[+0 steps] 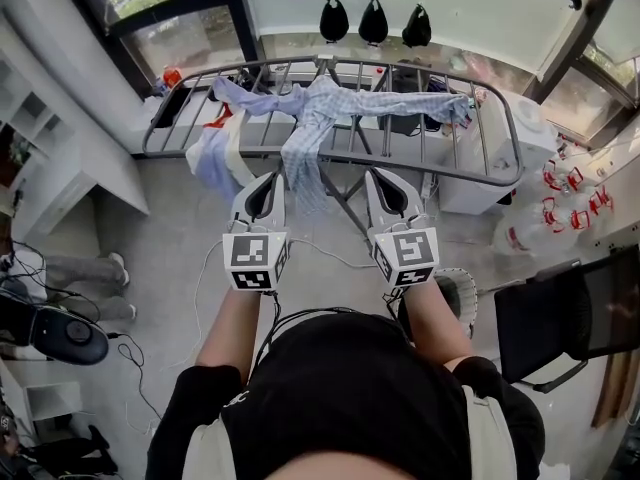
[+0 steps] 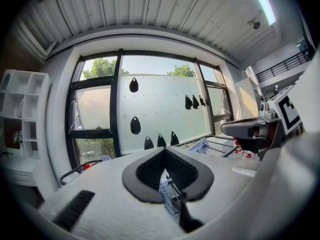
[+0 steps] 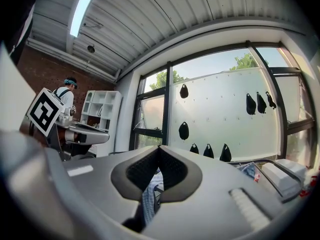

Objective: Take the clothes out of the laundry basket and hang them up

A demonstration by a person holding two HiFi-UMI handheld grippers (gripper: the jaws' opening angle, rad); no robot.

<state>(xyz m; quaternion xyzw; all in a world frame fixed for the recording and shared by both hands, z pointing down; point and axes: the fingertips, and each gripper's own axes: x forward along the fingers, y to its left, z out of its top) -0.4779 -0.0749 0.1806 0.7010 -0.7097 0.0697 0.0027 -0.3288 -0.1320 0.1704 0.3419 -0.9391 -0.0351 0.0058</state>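
A blue checked shirt lies spread across the metal drying rack. Its sleeves reach out to either side and one tail hangs down through the front bars. A second pale blue cloth droops off the rack's left end.

The left gripper and right gripper are held side by side just in front of the rack, one on each side of the hanging tail. Both point toward the window. On each the fingers are closed tip to tip and nothing is clamped. In the left gripper view a strip of the shirt shows through the slit behind the closed tips, and the right gripper view gives the same glimpse of it (the cloth lies beyond the fingers, not between them).

A white slatted basket stands on the floor by the person's right wrist, half hidden by it. To the right are a black chair, a white box against the rack's end and a row of red-labelled bottles. White shelves stand at the left, and cables trail over the floor. Black pouches hang on the frosted window behind the rack.
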